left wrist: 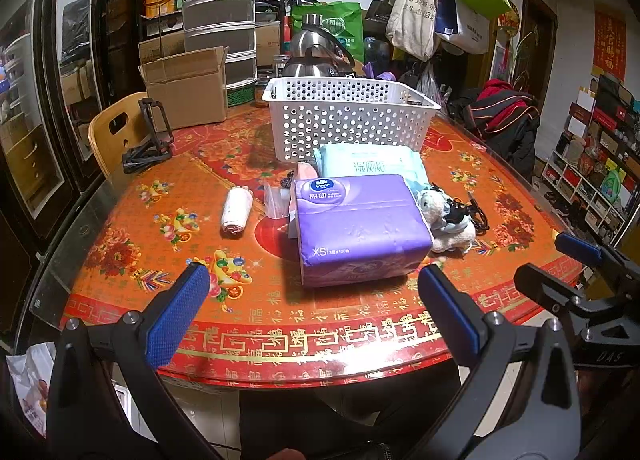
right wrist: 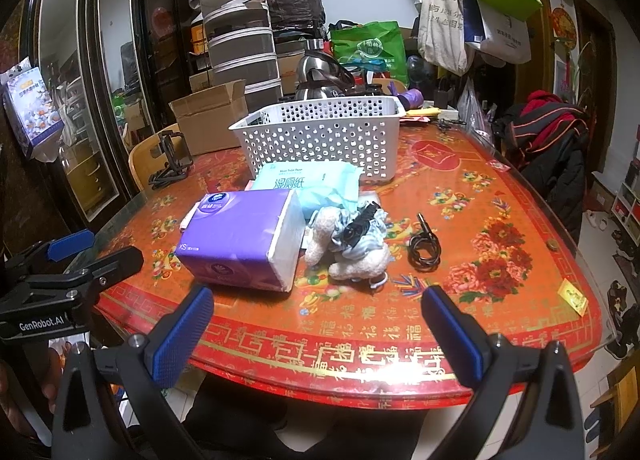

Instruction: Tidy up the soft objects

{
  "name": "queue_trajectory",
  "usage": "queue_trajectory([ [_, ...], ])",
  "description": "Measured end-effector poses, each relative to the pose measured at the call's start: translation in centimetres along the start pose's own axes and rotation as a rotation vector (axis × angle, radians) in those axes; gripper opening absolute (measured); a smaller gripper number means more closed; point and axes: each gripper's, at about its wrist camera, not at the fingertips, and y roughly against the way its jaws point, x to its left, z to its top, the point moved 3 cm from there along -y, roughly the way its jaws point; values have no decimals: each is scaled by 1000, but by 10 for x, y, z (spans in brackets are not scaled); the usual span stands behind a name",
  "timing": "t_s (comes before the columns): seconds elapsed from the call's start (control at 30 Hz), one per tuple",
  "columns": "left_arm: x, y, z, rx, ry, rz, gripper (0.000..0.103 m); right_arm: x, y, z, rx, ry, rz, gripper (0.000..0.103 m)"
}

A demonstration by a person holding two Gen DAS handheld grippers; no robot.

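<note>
Nothing looks sorted yet: both wide-open claws, left claw [left wrist: 314, 292] and right claw [right wrist: 318, 310], hover empty at the surface's [right wrist: 500, 196] near edge, while the purple plastic-wrapped tissue pack [right wrist: 240, 236], pale green wipes packet [right wrist: 308, 178] and cream plush toy [right wrist: 348, 248] lie before the white perforated plastic basket [right wrist: 320, 136].

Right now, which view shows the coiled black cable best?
The right wrist view: the coiled black cable lies whole on the bare table, apart from the plush toy. In the left wrist view, the cable sits half hidden behind the toy.

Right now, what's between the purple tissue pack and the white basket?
The teal wet-wipes pack lies between the tissue pack and the basket, tucked partly behind the tissues. Clearest in the right wrist view.
</note>
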Motion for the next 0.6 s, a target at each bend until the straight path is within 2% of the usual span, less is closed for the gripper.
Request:
queue_trajectory([
  [0.5, 1, -4, 0, -6, 16, -17, 103, -2, -5, -1, 2, -2, -6, 103],
  [0.6, 9, -4, 3, -33, 19, 10, 103, -13, -2, 2, -47, -22, 35, 103],
])
